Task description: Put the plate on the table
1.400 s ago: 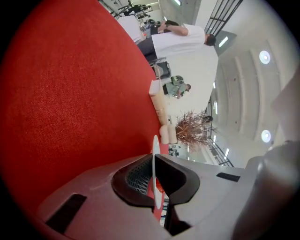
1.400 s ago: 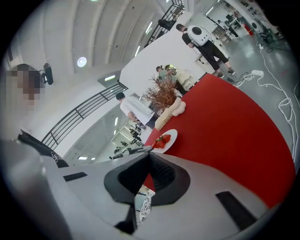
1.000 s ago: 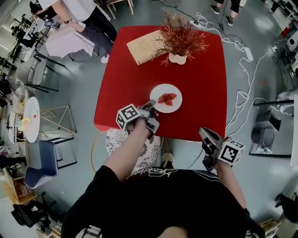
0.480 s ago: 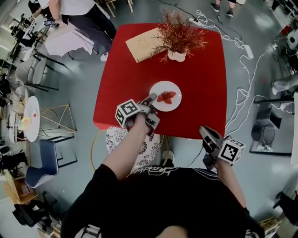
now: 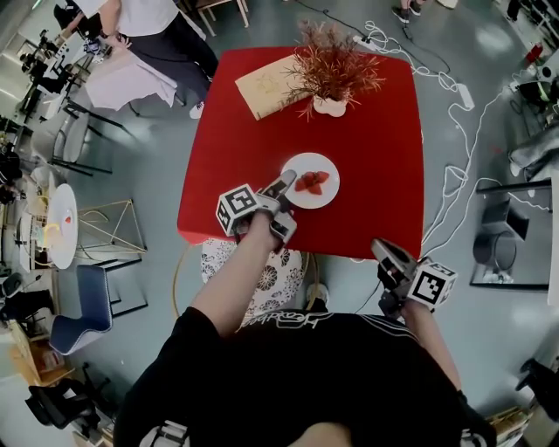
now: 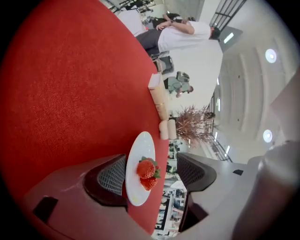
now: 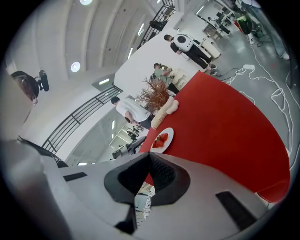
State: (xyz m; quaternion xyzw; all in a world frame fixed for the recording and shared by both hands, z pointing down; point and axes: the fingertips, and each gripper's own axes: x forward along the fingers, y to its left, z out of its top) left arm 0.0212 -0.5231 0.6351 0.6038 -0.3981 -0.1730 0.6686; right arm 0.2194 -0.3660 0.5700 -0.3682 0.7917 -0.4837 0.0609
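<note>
A white plate point(image 5: 301, 166) carrying strawberries point(image 5: 312, 182) lies flat on the red table point(image 5: 376, 140), near its front edge. My left gripper point(image 5: 288, 202) sits at the plate's near-left rim. In the left gripper view the plate point(image 6: 143, 145) and the strawberries point(image 6: 147, 172) show between the jaws, which are opening; the pads stand wide apart and press on nothing. My right gripper point(image 5: 384, 257) hangs off the table's front right, shut and empty, as the right gripper view point(image 7: 149, 173) confirms; the plate point(image 7: 167, 135) lies well beyond it.
A dried plant in a white vase point(image 5: 334, 74) and a tan mat point(image 5: 266, 85) sit at the table's far side. A patterned stool point(image 5: 262, 279) stands under the front edge. Cables point(image 5: 454, 175) trail on the floor to the right; a person point(image 5: 148, 26) stands at the far left.
The left gripper's jaws have spread apart from the plate's rim. The plate stays in place on the table. The right gripper has barely moved.
</note>
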